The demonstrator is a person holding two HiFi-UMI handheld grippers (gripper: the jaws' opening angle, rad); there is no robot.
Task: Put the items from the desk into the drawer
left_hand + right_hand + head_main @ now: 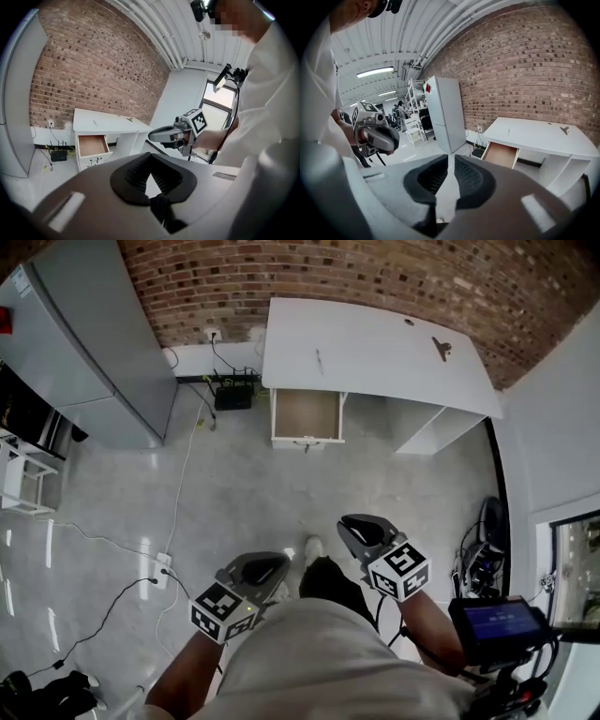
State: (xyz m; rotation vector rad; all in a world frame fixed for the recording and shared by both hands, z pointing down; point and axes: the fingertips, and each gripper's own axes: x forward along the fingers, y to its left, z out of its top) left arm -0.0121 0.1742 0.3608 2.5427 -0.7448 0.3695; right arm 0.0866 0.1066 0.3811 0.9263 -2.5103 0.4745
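Note:
Across the floor stands the white desk [375, 343], with its wooden drawer [307, 415] pulled open and nothing showing inside. On the desktop lie a thin pen-like item [319, 360], a dark T-shaped item [441, 348] and a small dark dot [409, 322]. My left gripper [258, 570] and right gripper [361, 531] are held close to my body, well short of the desk. The left gripper [150, 155] has its tips touching and holds nothing. The right gripper [451, 157] shows only a thin slit between its pads and is empty too. The drawer [501, 154] also appears in the right gripper view.
A tall grey cabinet [94, 343] stands left of the desk against the brick wall. A black router [232, 395] and cables lie under the desk's left end. A power strip [164, 570] with cords lies on the floor at my left. A screen on a stand [497, 624] is at my right.

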